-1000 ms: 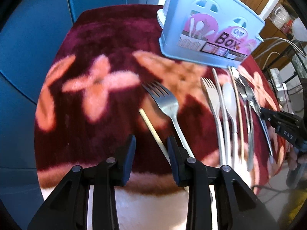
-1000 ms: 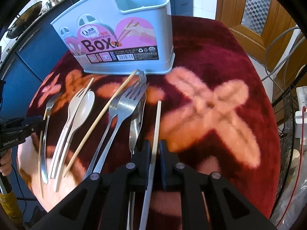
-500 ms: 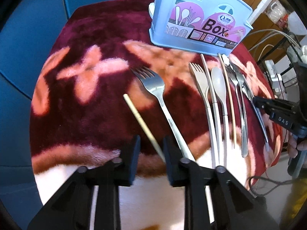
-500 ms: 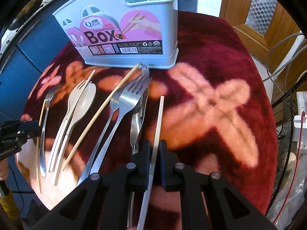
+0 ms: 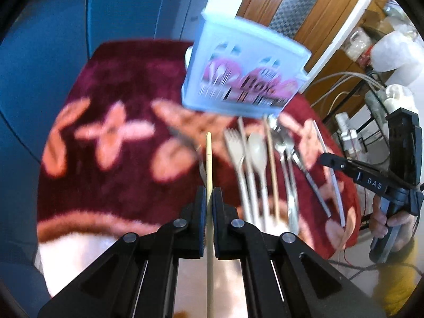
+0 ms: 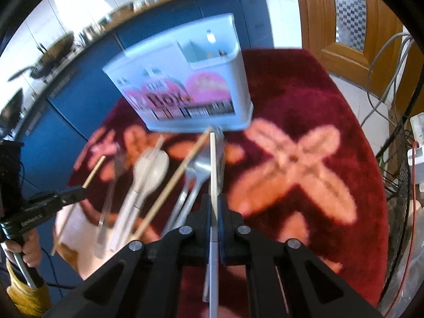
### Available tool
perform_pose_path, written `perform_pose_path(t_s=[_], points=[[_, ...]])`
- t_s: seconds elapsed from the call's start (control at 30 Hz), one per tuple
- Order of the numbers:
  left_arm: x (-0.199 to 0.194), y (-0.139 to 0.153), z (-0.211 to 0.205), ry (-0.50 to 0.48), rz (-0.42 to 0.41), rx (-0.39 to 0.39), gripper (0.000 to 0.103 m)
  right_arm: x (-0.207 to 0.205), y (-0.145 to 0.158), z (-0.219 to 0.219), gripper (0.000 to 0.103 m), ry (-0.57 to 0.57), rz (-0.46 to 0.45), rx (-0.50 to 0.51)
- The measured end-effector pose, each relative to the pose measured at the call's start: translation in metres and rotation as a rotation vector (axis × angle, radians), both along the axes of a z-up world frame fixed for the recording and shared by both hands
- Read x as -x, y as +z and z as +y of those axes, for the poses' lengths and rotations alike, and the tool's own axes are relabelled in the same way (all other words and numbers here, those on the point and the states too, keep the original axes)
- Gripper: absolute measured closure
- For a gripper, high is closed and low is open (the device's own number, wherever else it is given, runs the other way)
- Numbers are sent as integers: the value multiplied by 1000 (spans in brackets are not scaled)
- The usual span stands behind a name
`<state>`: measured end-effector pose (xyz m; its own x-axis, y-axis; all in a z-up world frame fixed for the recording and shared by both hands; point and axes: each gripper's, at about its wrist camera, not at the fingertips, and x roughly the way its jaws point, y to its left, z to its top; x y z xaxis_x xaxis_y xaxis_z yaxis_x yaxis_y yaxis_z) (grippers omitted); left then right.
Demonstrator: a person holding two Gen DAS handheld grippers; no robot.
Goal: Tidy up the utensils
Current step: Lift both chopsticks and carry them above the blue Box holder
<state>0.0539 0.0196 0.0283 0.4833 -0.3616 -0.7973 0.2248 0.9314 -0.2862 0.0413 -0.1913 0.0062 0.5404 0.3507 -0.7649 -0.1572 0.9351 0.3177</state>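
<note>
My left gripper [image 5: 209, 198] has its jaws closing tight, and the pads press on a wooden chopstick [image 5: 209, 164] that sticks out forward above the mat. The jaws of my right gripper [image 6: 213, 201] are also closing, pinching a pale chopstick [image 6: 212, 164] lifted over the row of utensils. The light blue utensil box [image 5: 243, 71] [image 6: 182, 84] stands upright at the far side of the mat. Before it lie a beige fork [image 5: 234, 143], a beige spoon [image 5: 256, 151] [image 6: 153, 167], another wooden chopstick [image 5: 271, 164] [image 6: 177, 177] and metal forks [image 5: 285, 153] [image 6: 196, 172]. Both views are blurred.
A dark red fluffy mat with pink flowers [image 5: 119, 143] [image 6: 304, 159] covers the small round table. Blue cabinets [image 5: 53, 39] stand behind. Cables and a power strip [image 5: 347, 132] sit by the right edge, and a wooden door [image 6: 344, 26] stands beyond.
The left jaws closed on the wooden chopstick and lifted it off the mat. The right gripper rose with its pale chopstick. Both views tilted up toward the box.
</note>
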Motion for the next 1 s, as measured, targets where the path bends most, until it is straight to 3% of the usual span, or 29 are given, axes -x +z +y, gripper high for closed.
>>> perform_pose_path(t_s=[0.17,0.5,0.73,0.83,0.9,1.0], points=[[-8,12,-11,2,-73,23,101,1,12,6,97,4,-72,-66],[-22,-37,0,110,34,-100,101,-13,-28,-6,97,-56,63,18],[-22,-47,8,68,88,-125,100,-21,-49,-8,97,-47,121,73],[-18,-46,7,25,122,-158,94,-22,-47,-4,96,-16,140,110],[-16,-44,5,4,147,-169,82,-21,-46,-1,95,4,157,130],[-13,-41,1,-26,169,-207,81,-22,-45,3,95,25,188,158]])
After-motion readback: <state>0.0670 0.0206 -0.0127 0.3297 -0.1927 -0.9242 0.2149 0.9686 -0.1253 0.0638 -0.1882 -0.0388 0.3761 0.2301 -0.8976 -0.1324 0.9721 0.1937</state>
